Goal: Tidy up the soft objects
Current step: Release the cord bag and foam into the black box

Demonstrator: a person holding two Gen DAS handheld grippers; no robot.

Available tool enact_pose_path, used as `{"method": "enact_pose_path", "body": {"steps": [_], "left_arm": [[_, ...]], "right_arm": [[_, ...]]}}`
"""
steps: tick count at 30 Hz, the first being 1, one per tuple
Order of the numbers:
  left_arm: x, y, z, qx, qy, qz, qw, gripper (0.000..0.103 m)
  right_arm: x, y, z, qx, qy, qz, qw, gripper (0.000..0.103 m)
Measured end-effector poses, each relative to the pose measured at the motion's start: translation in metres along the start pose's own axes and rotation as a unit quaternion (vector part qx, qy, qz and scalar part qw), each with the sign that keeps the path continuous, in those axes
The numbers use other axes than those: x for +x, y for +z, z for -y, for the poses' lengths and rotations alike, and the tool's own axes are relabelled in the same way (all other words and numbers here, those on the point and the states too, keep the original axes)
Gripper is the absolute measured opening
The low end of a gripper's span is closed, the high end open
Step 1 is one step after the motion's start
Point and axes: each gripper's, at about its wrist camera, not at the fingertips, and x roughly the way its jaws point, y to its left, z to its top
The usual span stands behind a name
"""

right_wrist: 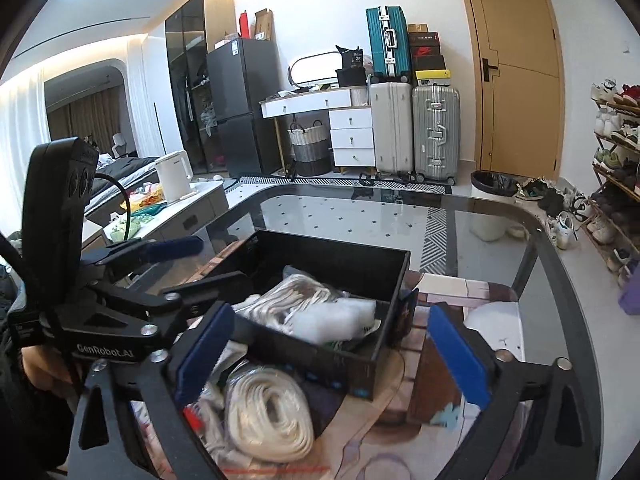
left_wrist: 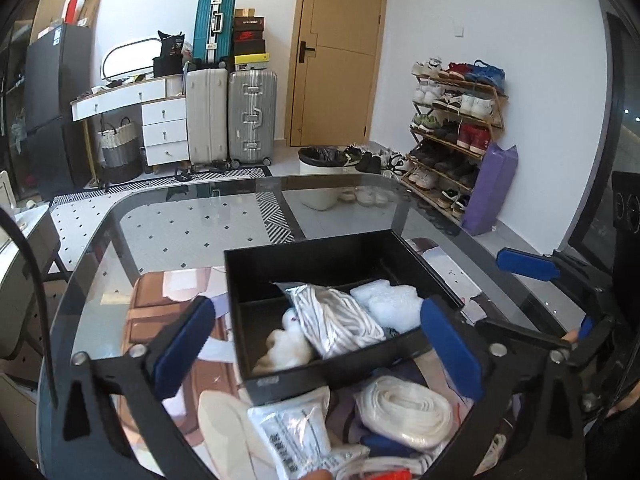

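Note:
A black divided box (left_wrist: 312,264) (right_wrist: 360,264) stands on the glass table. In it lie a bagged white cord bundle (left_wrist: 336,320) (right_wrist: 296,288), a white fluffy wad (left_wrist: 394,304) (right_wrist: 332,320) and a white plush piece (left_wrist: 284,348). In front of the box lie a bagged coil of white rope (left_wrist: 404,412) (right_wrist: 268,416) and a printed plastic packet (left_wrist: 292,436). My left gripper (left_wrist: 316,352) is open and empty, over the box's near wall. My right gripper (right_wrist: 332,356) is open and empty, above the rope coil and the box's corner.
The glass table's far edge (left_wrist: 240,188) curves ahead. Suitcases (left_wrist: 252,116), a white drawer unit, a bin (left_wrist: 320,176) and a shoe rack (left_wrist: 456,128) stand on the floor beyond. A counter with a kettle (right_wrist: 172,176) is at left.

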Motion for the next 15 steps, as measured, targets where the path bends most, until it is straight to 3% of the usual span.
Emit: {"method": "enact_pose_path", "body": {"steps": [5, 15], "left_arm": [[-0.018, -0.011, -0.005, -0.005, 0.005, -0.001, 1.0, 0.103], [-0.042, -0.036, -0.005, 0.004, 0.024, -0.009, 0.9997, 0.103]], "right_arm": [[-0.019, -0.007, -0.002, 0.013, -0.008, 0.009, 1.0, 0.102], [-0.039, -0.039, -0.004, 0.031, -0.004, -0.021, 0.999, 0.102]]}}
